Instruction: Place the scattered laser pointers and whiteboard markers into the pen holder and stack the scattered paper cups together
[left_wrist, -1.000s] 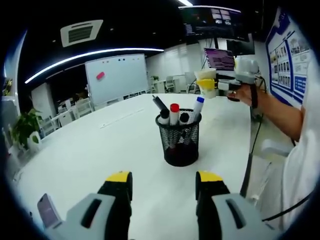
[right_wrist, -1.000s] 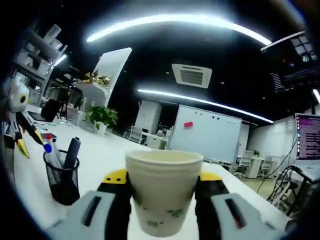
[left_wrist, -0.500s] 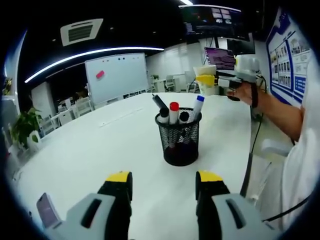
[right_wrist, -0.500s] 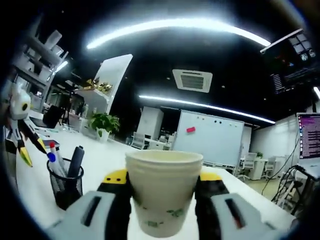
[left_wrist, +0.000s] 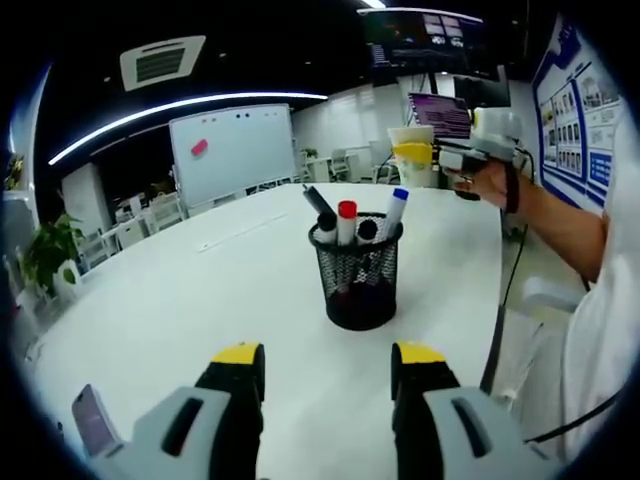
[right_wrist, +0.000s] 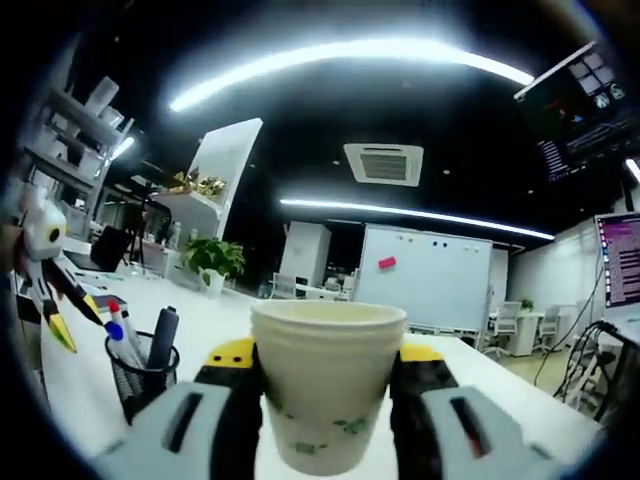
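A broad white oval conference table (left_wrist: 180, 300) carries the scene; in the left gripper view a black wire-mesh pen holder (left_wrist: 362, 280) stands upright near its middle, ahead of the left gripper (left_wrist: 327, 370). The holder already contains a red-capped marker (left_wrist: 347, 222), a blue-capped marker (left_wrist: 396, 208) and dark-capped pens, so that half of the task appears complete.

The left gripper has its yellow-tipped jaws parted with nothing between them, low over the table. The right gripper (right_wrist: 327, 368) has its jaws closed against the sides of an upright off-white paper cup (right_wrist: 327, 385), which is held in the air above and beyond the holder; the left gripper view shows the same cup at upper right, gripped in front of the person's hand (left_wrist: 488, 182).

The step in hand is judged to be carrying this cup to another cup for stacking; no second cup can be made out on the table. Good practice would be to keep the cup vertical, grip lightly enough that its thin wall is not crushed, align the rims before lowering, and release only once it is nested. The idle left gripper could steady the receiving cup.
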